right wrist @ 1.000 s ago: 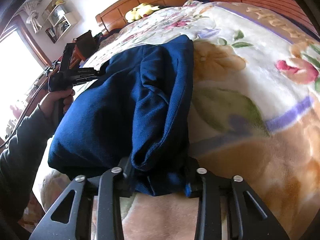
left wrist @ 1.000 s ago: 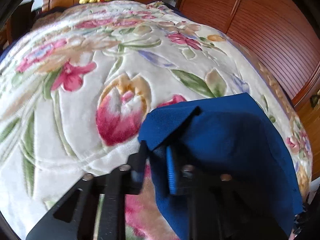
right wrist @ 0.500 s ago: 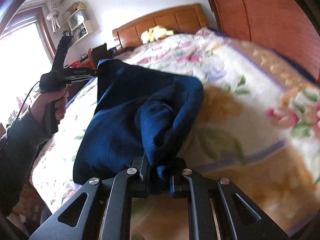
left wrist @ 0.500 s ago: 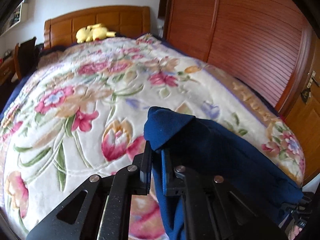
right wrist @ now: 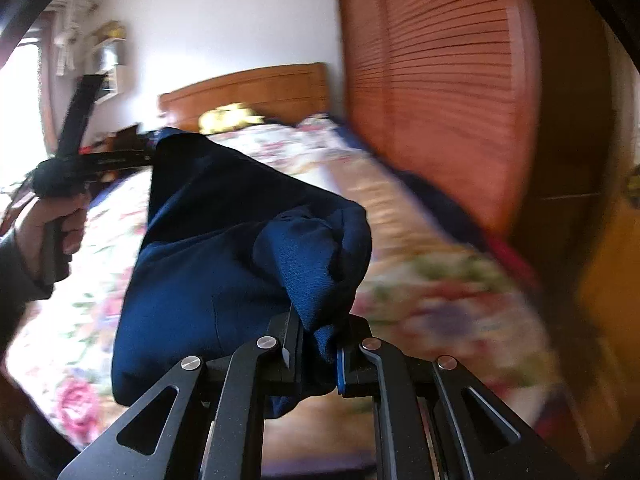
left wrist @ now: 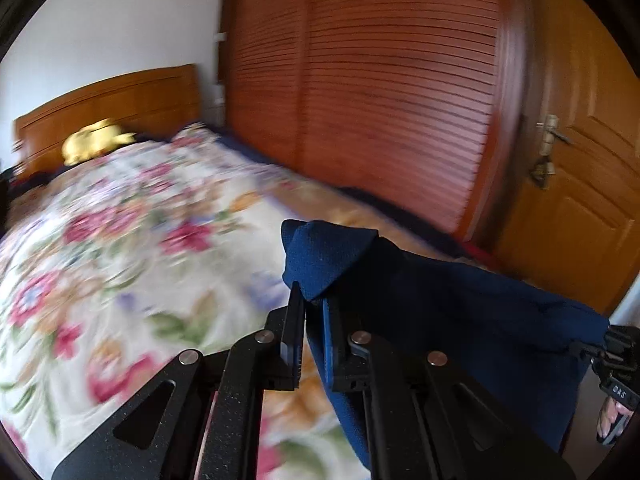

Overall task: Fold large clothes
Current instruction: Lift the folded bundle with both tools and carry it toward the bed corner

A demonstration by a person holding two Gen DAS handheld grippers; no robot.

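A navy blue garment hangs in the air between my two grippers, above the floral bed. My left gripper is shut on one corner of it; the cloth pokes up past the fingertips. My right gripper is shut on a bunched corner of the same garment. In the right wrist view the left gripper holds the far corner at the upper left, gripped by a hand. In the left wrist view the right gripper shows at the far right edge.
The bed with a floral blanket lies below and ahead, with a wooden headboard and a yellow plush toy at its far end. A slatted wooden wardrobe and a door stand to the right.
Both grippers have lifted the garment off the bed and tilted up, so the wardrobe and door now fill the view. The garment hangs stretched between them.
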